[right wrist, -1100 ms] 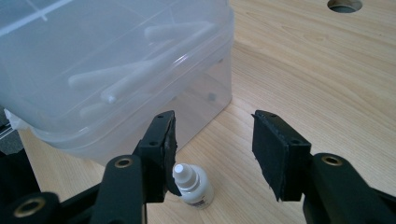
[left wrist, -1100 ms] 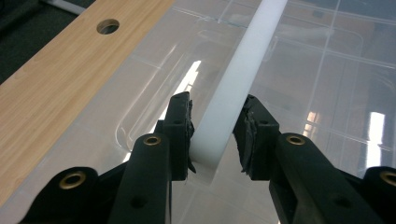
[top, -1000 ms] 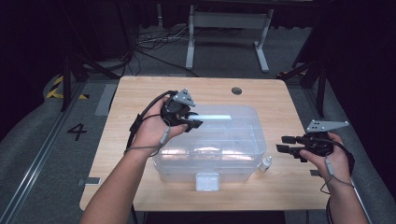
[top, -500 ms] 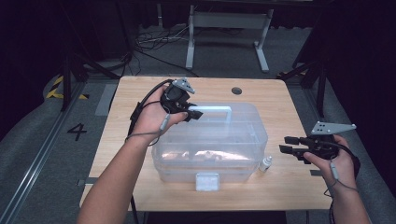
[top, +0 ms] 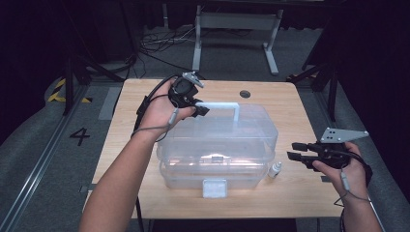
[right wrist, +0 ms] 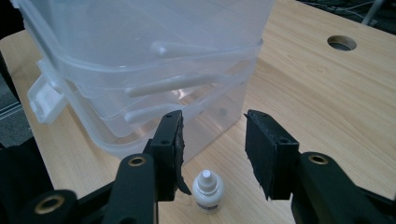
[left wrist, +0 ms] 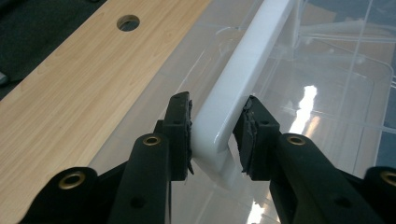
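The clear lidded bin (top: 217, 145) takes up the middle of the counter (top: 145, 96) and blocks any straight path across it. Its raised white handle (top: 220, 105) stands upright over the lid, with the left tool (top: 200, 110) clamped on the handle's left end. Bare counter lies open left of the bin, behind it around the round hole (top: 245, 93), and to the right. A small dropper bottle (top: 274, 169) stands just beside the bin's front right corner, between the bin and the spread-jawed right tool (top: 296, 151). The white latch (top: 214, 187) juts out along the narrow front strip.
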{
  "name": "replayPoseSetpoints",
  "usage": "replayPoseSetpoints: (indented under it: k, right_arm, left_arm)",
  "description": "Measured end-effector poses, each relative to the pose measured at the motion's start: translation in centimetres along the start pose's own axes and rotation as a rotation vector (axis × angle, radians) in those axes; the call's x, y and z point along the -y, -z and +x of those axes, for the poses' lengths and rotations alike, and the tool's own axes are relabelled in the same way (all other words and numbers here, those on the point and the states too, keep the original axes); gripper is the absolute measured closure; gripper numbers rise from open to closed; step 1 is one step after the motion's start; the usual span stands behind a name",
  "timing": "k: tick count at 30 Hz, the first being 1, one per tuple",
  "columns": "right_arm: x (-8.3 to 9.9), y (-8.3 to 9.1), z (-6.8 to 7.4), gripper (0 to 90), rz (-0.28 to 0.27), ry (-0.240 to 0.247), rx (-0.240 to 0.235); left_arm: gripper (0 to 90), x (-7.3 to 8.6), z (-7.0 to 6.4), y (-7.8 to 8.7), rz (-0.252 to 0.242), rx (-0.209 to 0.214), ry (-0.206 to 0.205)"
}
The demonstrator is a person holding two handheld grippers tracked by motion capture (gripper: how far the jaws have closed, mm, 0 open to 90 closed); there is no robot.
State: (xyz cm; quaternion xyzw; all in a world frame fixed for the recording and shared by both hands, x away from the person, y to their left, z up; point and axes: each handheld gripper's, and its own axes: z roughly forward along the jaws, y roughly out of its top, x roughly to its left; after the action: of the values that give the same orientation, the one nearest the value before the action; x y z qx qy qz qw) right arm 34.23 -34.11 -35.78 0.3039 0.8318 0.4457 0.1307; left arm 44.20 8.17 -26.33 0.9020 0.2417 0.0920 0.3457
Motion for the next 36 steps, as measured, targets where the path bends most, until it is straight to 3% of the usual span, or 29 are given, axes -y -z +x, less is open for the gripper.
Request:
replayPoseSetpoints:
  k: [9,12,18,22,24,28,36]
  right_arm:
    - [-0.6,0.3,1.2,58.6,-0.013,0.045,-0.013]
    - [-0.7,0.3,1.4,59.2,-0.018,0.054,-0.015]
    - [-0.7,0.6,1.8,66.1,-0.023,0.052,-0.017]
    - [-0.7,0.6,2.2,73.5,-0.025,0.057,-0.05]
    - [-0.6,0.0,2.5,79.4,-0.024,0.071,-0.094]
    - [-0.5,-1.0,3.0,90.0,-0.059,0.088,-0.131]
    - [-0.6,-3.0,3.8,90.0,-0.12,0.073,-0.175]
  left_arm:
    - [68.0,-1.2,0.9,-0.1,0.042,-0.015,0.007]
    - [68.2,-1.3,1.3,-0.7,0.063,-0.04,0.019]
    - [67.9,-1.5,1.8,-0.9,0.071,-0.021,0.037]
    - [68.0,-1.6,1.8,-0.8,0.072,-0.02,0.036]
    - [68.0,-1.6,1.8,-0.8,0.072,-0.019,0.036]
    - [68.1,-1.6,1.8,-0.7,0.069,-0.014,0.033]
    - [68.2,-1.5,1.9,-0.7,0.067,-0.009,0.035]
